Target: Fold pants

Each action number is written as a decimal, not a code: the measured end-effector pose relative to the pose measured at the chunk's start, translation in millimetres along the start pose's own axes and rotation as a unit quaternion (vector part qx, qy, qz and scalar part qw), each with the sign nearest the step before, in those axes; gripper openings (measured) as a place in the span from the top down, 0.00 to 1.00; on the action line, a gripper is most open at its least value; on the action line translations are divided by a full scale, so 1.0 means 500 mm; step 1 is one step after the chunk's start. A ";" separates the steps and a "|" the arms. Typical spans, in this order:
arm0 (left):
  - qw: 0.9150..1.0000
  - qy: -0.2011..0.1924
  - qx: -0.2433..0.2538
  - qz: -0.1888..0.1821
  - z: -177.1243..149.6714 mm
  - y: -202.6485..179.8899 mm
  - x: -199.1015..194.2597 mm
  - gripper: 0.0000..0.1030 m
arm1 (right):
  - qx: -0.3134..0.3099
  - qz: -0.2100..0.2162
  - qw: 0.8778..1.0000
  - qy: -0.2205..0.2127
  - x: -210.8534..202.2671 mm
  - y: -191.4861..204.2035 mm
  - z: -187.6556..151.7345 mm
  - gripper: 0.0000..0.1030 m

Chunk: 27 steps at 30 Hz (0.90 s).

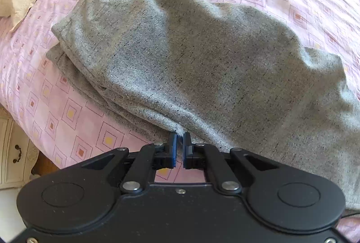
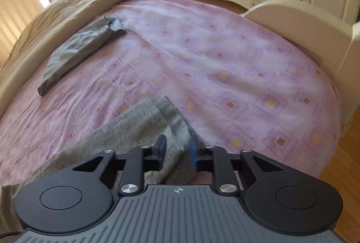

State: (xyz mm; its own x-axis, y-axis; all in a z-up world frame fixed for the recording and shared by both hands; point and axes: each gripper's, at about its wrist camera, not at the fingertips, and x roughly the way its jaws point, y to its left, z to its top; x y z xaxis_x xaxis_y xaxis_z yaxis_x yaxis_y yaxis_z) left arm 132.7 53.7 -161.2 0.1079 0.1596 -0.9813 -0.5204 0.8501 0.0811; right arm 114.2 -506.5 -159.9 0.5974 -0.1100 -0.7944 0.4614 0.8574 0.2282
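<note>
While the grey pants [image 1: 202,67] lie draped in a loose fold on the pink bedspread [image 1: 56,112], we keep our left gripper [image 1: 180,141] pinched tight on a near edge of the cloth, its blue pads all but meeting around the fabric. Our right gripper [image 2: 177,148] hangs over the far end of the pants [image 2: 144,130] with its jaws about half apart and nothing pressed between the pads. The risk we see is on that free side: unheld cloth may slump or slide, leaving the fold crooked. A tug from the left could also drag the layers out of line. Another grey garment [image 2: 78,52] lies well apart, far left.
</note>
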 end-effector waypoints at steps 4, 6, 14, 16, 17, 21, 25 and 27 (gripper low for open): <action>1.000 0.002 -0.010 0.007 0.005 0.001 0.006 0.94 | -0.086 0.036 0.996 0.005 0.045 0.026 0.035 0.66; 1.000 0.005 -0.013 0.010 0.009 0.001 0.012 0.94 | -0.119 0.047 0.991 0.038 0.082 0.039 0.045 0.66; 0.999 0.008 -0.032 0.013 0.013 0.012 0.021 0.94 | -0.194 0.054 0.973 0.109 0.134 0.055 0.041 0.78; 0.999 -0.001 -0.033 0.007 0.012 0.012 0.004 0.94 | -0.221 0.056 0.969 0.094 0.111 0.074 0.042 0.97; 0.999 -0.009 -0.037 -0.002 0.011 0.015 -0.011 0.94 | -0.229 0.067 0.968 0.084 0.092 0.083 0.047 0.97; 0.997 -0.031 -0.045 -0.045 -0.003 0.025 -0.052 0.94 | -0.246 0.058 0.967 0.013 -0.022 0.086 0.061 0.97; 1.000 0.005 -0.018 -0.020 -0.017 -0.001 0.004 0.94 | -0.238 0.001 0.969 0.058 0.021 0.040 0.028 0.97; 1.000 0.012 -0.009 -0.011 -0.023 -0.012 0.022 0.94 | -0.238 -0.016 0.967 0.088 0.064 0.026 0.005 0.97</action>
State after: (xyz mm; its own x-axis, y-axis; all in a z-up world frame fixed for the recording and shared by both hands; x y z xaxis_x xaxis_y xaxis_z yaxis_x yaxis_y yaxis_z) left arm 127.2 44.5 -174.4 0.0990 0.1280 -0.9868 -0.5329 0.8443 0.0560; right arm 140.9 -500.0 -180.7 0.4472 -0.0894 -0.8899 0.0982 0.9939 -0.0505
